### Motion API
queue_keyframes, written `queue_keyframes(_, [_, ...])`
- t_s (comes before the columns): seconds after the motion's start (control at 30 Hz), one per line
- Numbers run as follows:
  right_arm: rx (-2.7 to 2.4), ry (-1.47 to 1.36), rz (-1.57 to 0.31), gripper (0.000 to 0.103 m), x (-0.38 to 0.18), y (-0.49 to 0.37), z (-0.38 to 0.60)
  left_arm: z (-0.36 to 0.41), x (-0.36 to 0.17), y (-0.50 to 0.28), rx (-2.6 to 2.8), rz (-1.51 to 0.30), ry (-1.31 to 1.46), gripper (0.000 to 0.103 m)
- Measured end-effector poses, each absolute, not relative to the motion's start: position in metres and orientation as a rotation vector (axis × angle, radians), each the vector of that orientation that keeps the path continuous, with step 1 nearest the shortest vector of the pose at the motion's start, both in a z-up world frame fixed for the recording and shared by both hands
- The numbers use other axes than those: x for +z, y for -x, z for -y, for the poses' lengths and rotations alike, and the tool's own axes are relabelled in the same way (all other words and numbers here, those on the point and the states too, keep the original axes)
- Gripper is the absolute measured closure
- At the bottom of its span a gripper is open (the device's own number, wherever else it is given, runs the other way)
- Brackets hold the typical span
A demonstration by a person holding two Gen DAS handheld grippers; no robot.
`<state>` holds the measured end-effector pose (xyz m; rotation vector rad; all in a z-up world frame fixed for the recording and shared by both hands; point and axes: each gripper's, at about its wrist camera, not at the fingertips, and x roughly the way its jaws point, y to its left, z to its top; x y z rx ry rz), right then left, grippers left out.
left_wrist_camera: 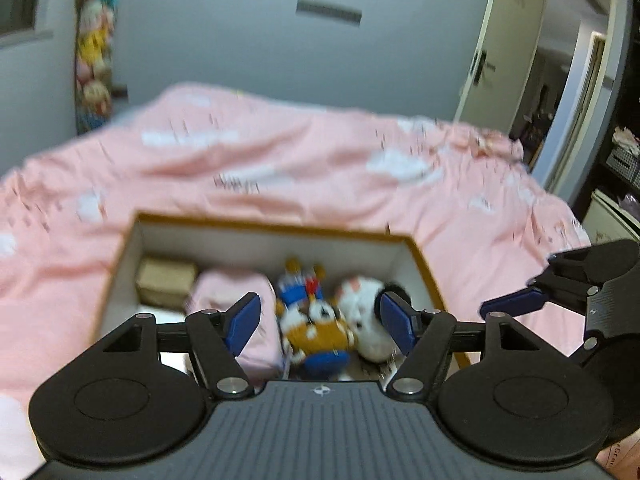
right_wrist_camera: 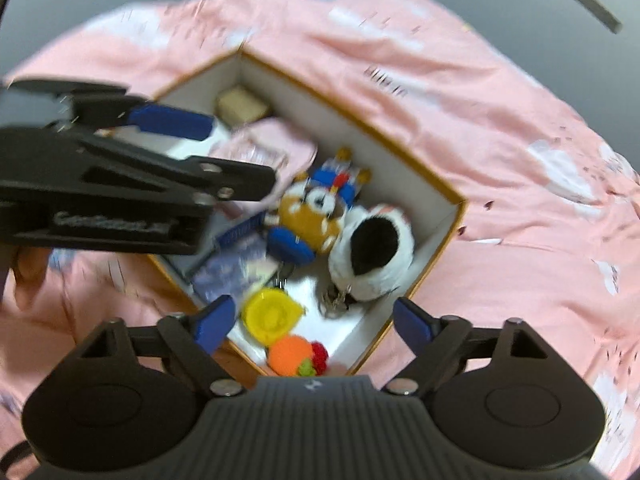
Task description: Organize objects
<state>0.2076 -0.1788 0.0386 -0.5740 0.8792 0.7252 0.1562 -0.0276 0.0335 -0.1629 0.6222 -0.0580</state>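
Note:
An open box with a gold rim (left_wrist_camera: 424, 264) (right_wrist_camera: 400, 144) and white inside lies on a pink bed. In it are an orange and blue plush (left_wrist_camera: 320, 328) (right_wrist_camera: 308, 216), a black and white plush (left_wrist_camera: 368, 316) (right_wrist_camera: 376, 256), a pink packet (left_wrist_camera: 236, 288) (right_wrist_camera: 264, 144), a tan block (left_wrist_camera: 166, 282) (right_wrist_camera: 240, 106), a yellow dish (right_wrist_camera: 272, 314) and an orange knitted fruit (right_wrist_camera: 290, 356). My left gripper (left_wrist_camera: 320, 318) is open and empty above the box. My right gripper (right_wrist_camera: 312, 320) is open and empty above the box's near corner. The left gripper also shows in the right wrist view (right_wrist_camera: 168, 120).
The pink quilt (left_wrist_camera: 280, 160) (right_wrist_camera: 500, 120) covers the bed all around the box. A grey wall stands behind, with a column of hanging plush toys (left_wrist_camera: 94, 56) at the left and an open doorway (left_wrist_camera: 560, 80) at the right. The frames are motion-blurred.

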Motion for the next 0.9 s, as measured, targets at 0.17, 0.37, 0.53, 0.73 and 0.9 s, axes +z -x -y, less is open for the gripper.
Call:
queue_keyframes(0.17, [0.684, 0.422, -0.779, 0.013, 0.055, -0.186, 0.190, 0.023, 0.055, -0.133, -0.014, -0.524, 0.142, 0.023])
queue_keyframes(0.37, [0.616, 0.244, -0.647, 0.013, 0.065, -0.156, 0.199, 0.019, 0.069, -0.107, 0.024, -0.426, 0.080, 0.017])
queue_keyframes(0.53, [0.566, 0.007, -0.619, 0.009, 0.068, -0.141, 0.203, 0.017, 0.076, -0.092, 0.008, -0.390, 0.068, 0.015])
queue_keyframes(0.73, [0.477, -0.022, -0.510, 0.002, 0.062, -0.106, 0.199, 0.011, 0.077, -0.072, 0.038, -0.375, 0.011, 0.013])
queue_keyframes(0.9, [0.444, -0.036, -0.505, 0.002, 0.050, -0.086, 0.198, 0.006, 0.066, -0.059, 0.083, -0.393, -0.015, 0.012])
